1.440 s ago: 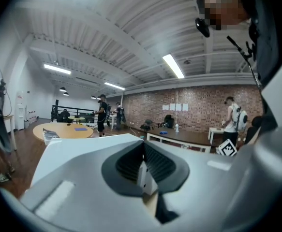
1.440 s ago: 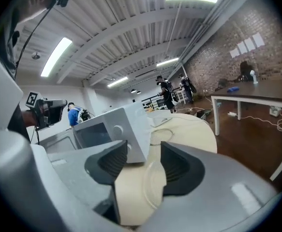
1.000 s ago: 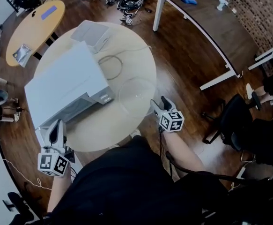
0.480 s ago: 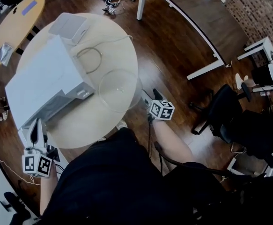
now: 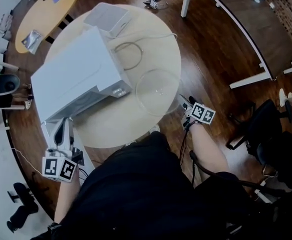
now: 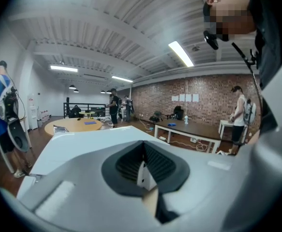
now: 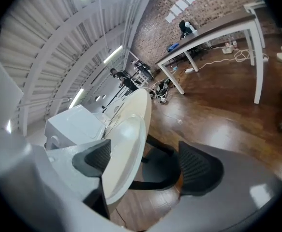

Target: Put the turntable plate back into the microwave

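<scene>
At table rim [image 5: 105, 136], right claw [image 7: 145, 163] just opened — plate [image 5: 158, 91] between jaws; left claw [image 5: 63, 132] clamps microwave door [image 6: 143, 175].

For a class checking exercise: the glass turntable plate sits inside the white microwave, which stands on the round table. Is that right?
No. The head view shows the turntable plate lying on the round table beside the microwave, not inside it.

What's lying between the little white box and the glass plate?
A looped cable, resting on the round table; the head view shows it.
</scene>
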Action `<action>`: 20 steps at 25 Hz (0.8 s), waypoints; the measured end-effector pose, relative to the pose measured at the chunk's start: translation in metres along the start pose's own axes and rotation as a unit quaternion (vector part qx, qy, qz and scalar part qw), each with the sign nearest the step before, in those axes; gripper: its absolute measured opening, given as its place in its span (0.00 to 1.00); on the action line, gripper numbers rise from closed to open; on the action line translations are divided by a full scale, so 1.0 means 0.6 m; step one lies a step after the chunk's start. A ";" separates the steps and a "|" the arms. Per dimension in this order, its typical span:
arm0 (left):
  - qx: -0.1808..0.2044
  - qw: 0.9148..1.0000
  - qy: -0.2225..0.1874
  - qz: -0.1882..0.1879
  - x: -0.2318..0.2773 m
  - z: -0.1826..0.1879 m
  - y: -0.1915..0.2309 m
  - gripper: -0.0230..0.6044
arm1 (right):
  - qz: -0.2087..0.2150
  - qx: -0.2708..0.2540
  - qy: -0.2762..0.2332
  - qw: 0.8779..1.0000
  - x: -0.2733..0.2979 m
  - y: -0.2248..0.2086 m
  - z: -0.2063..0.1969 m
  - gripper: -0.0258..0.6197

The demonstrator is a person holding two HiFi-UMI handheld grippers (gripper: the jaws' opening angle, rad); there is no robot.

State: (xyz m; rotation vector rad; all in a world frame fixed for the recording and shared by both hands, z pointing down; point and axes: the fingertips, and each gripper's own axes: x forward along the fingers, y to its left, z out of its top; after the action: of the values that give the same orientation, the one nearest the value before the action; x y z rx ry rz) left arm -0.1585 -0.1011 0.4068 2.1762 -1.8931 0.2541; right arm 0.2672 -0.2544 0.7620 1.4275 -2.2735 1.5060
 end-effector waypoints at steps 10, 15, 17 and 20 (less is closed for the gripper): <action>-0.005 0.999 0.010 0.030 -0.019 -0.001 0.003 0.04 | 0.046 0.033 0.028 0.998 0.052 0.030 -0.016 0.71; -0.010 0.999 0.010 0.045 -0.025 -0.002 0.009 0.04 | 0.040 0.035 0.050 0.997 0.074 0.026 -0.023 0.71; -0.012 0.999 0.010 0.049 -0.027 -0.002 0.010 0.04 | 0.041 0.039 0.059 0.997 0.081 0.027 -0.028 0.71; -0.012 0.998 0.012 0.055 -0.032 -0.002 0.011 0.04 | 0.048 0.039 0.070 0.996 0.091 0.032 -0.033 0.70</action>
State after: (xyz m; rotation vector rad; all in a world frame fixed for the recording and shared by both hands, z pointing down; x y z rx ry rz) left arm -0.1676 -0.0832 0.4027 2.0477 -1.9945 0.2748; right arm 0.2142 -0.2733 0.7865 1.2027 -2.2513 1.6833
